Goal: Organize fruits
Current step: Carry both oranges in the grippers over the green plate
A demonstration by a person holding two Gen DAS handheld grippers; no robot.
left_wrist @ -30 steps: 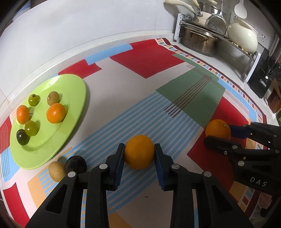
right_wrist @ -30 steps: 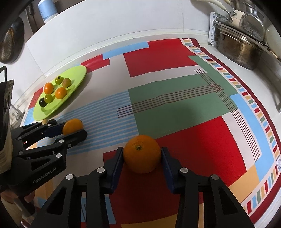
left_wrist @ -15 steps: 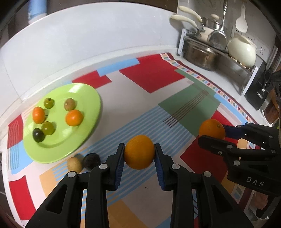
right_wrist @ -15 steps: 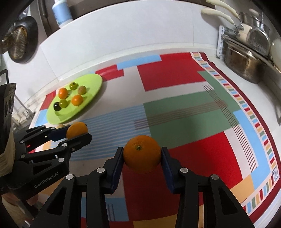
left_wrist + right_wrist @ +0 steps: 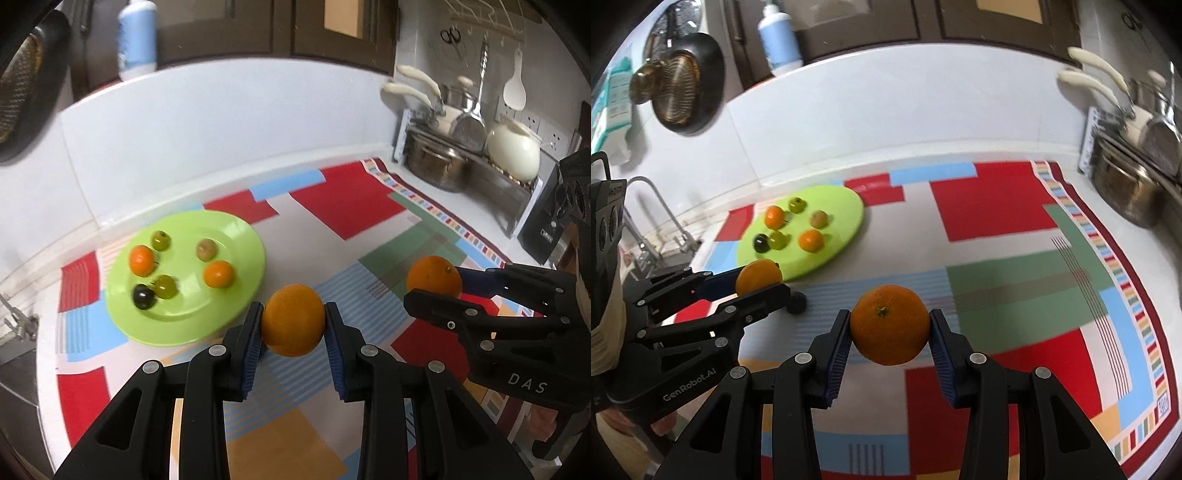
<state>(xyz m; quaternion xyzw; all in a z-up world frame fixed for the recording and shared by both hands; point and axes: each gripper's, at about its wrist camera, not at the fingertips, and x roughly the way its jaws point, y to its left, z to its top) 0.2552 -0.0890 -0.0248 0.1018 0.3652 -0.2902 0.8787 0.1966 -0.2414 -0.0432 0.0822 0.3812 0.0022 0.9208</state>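
Observation:
My left gripper point(image 5: 293, 325) is shut on an orange point(image 5: 293, 319) and holds it in the air above the patterned mat point(image 5: 343, 206). My right gripper point(image 5: 888, 325) is shut on a second orange point(image 5: 889, 325), also lifted; this orange shows in the left wrist view point(image 5: 434, 275) at right. The left gripper's orange shows in the right wrist view point(image 5: 759, 277). A lime green plate point(image 5: 236, 291) lies at the left of the mat and holds several small fruits: two small oranges, green ones, a brown one and a dark one. A dark fruit point(image 5: 796, 302) lies on the mat beside the plate.
A rack with steel pots point(image 5: 439, 166) and a white kettle point(image 5: 513, 151) stands at the back right. A black appliance point(image 5: 546, 218) is at the far right. A sink tap point(image 5: 653, 210) is at the left. A blue bottle point(image 5: 779, 40) stands on the ledge behind.
Both grippers have risen from the mat with their oranges and now look from higher up; the plate and the wall behind show more fully.

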